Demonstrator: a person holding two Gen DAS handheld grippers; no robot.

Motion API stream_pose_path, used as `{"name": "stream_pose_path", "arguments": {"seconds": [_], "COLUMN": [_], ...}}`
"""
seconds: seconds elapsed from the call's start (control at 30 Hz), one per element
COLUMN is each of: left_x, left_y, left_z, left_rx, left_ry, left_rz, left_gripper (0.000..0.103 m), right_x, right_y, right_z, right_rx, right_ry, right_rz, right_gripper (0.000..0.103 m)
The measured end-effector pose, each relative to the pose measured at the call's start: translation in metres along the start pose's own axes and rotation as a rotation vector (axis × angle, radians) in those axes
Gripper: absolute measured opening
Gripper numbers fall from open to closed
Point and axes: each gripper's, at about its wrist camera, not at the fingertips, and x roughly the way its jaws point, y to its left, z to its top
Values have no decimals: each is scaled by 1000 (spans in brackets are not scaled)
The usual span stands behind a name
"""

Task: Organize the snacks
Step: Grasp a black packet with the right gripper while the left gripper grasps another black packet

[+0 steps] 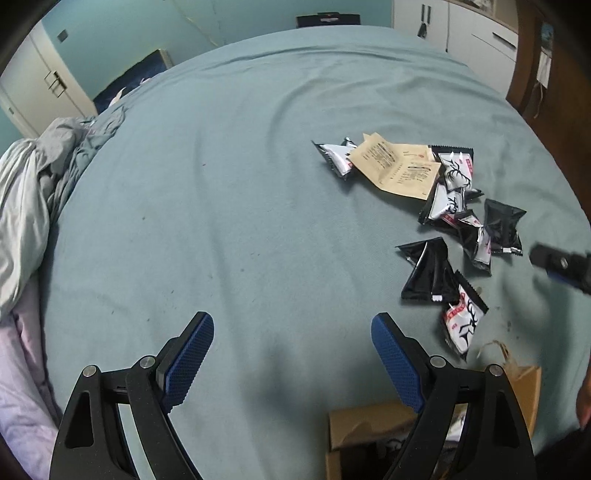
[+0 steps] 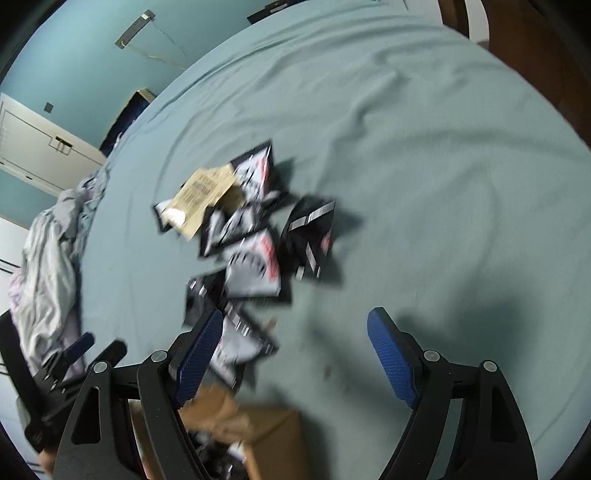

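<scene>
Several black-and-white snack packets and a tan paper packet lie scattered on a teal bedsheet. My left gripper hovers open over bare sheet, to the left of the pile. An open brown paper bag with packets inside sits under its right finger. In the blurred right wrist view, my right gripper is open, with nothing between its pads. The snack packets lie just ahead of its left finger, and the paper bag is below it.
Crumpled grey bedding is heaped along the bed's left side. A dark wooden piece of furniture stands at the right edge, and white cabinets stand behind. A black box sits beyond the far end. The left gripper shows at lower left.
</scene>
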Motion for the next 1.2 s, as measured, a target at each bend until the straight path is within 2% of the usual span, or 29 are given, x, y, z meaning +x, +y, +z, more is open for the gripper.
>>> {"name": "stream_pose_path", "arguments": {"seconds": [0.37, 0.43, 0.5, 0.7, 0.9, 1.03, 1.2], "left_x": [5, 5, 6, 11, 19, 27, 45], "left_y": [-16, -18, -18, -26, -52, -74, -87], "left_z": [6, 8, 11, 19, 32, 41, 44], "left_rx": [45, 45, 42, 36, 103, 153, 146], "left_ry": [7, 7, 6, 2, 27, 55, 123], "left_rz": [-52, -62, -73, -144, -170, -183, -195], "left_gripper": [89, 89, 89, 89, 89, 89, 89], "right_x": [41, 51, 56, 68, 21, -18, -68], "right_y": [11, 14, 17, 24, 23, 13, 2], "right_z": [37, 41, 42, 38, 28, 3, -40], "right_rx": [-62, -68, -78, -126, -131, -110, -120], "right_ry": [-44, -46, -54, -19, -152, -184, -232], "right_rz": [-104, -109, -123, -146, -88, -55, -22], "right_gripper": [80, 77, 57, 30, 29, 29, 29]}}
